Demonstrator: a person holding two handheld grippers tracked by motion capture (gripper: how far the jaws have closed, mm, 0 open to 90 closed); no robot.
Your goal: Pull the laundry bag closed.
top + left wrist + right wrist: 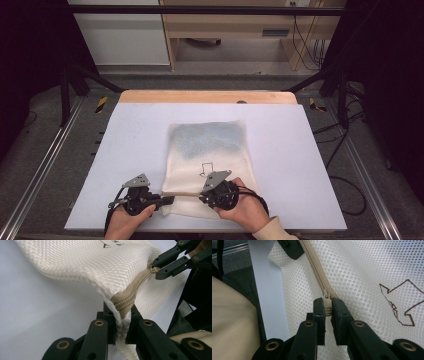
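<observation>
1. White mesh bag [207,165] lies flat on the white desk [125,150], centre, near edge close to the person; something blue-grey shows through its far half.
2. Beige zipper [317,272] runs along the bag's near edge, between the two tongs.
3. Left tongs [167,200] sit at the bag's near-left corner, held by the left hand [127,222]. In the left gripper view the left tongs [121,327] are clamped tight on the bag's corner fabric at the zipper end [125,302]; corner is lifted slightly off the desk.
4. Right tongs [205,197] sit on the near edge, right of the left tongs, held by the right hand [245,212]. In the right gripper view the right tongs [327,311] are closed on the zipper pull [327,303], jaws pinching the tab.
5. Left gripper view also shows the right tongs [156,270] at the slider, farther along the zipper.
6. Brown outline drawing [399,302] is printed on the mesh, just beside the right tongs.
7. Cream sleeve [272,232] shows at the right wrist.
</observation>
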